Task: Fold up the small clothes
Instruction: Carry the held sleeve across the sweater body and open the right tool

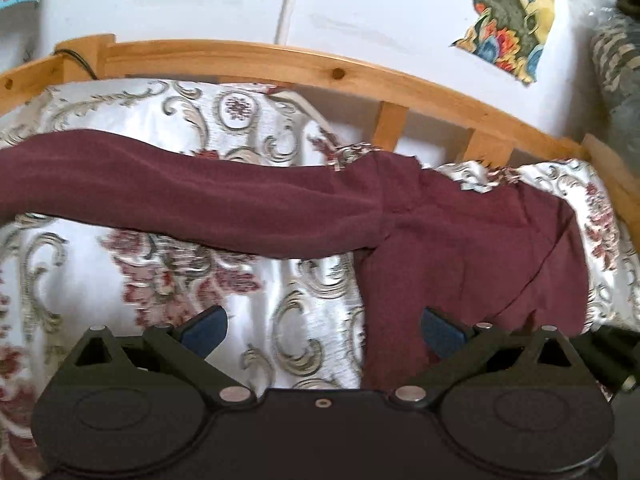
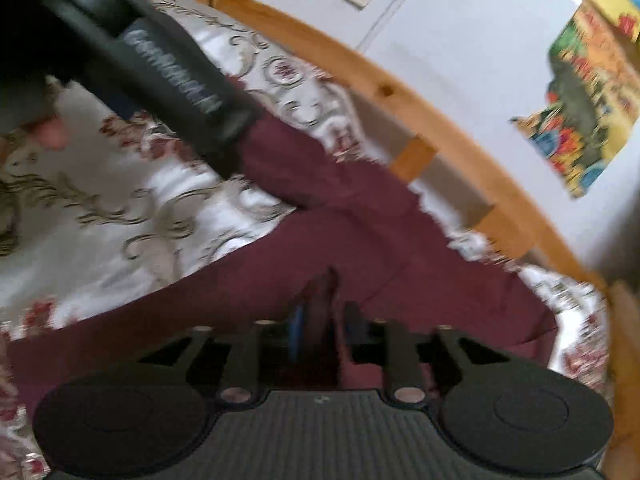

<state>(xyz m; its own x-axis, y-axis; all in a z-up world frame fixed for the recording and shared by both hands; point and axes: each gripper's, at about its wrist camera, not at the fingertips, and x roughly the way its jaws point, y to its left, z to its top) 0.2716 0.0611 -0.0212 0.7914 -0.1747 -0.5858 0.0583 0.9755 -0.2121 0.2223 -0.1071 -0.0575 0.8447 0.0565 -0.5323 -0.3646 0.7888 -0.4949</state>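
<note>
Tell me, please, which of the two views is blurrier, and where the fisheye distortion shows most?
Right wrist view: strong motion smear over the maroon trousers and wall poster. Left wrist view: sharper, slight softness on the patterned bedspread. Both bend the wooden bed rail into an arc.

Soft even daylight, heavy fisheye bending at edges, strong motion blur in right wrist view.

Maroon garment (image 1: pixel 280 208) on floral bedspread (image 1: pixel 140 280)
</note>
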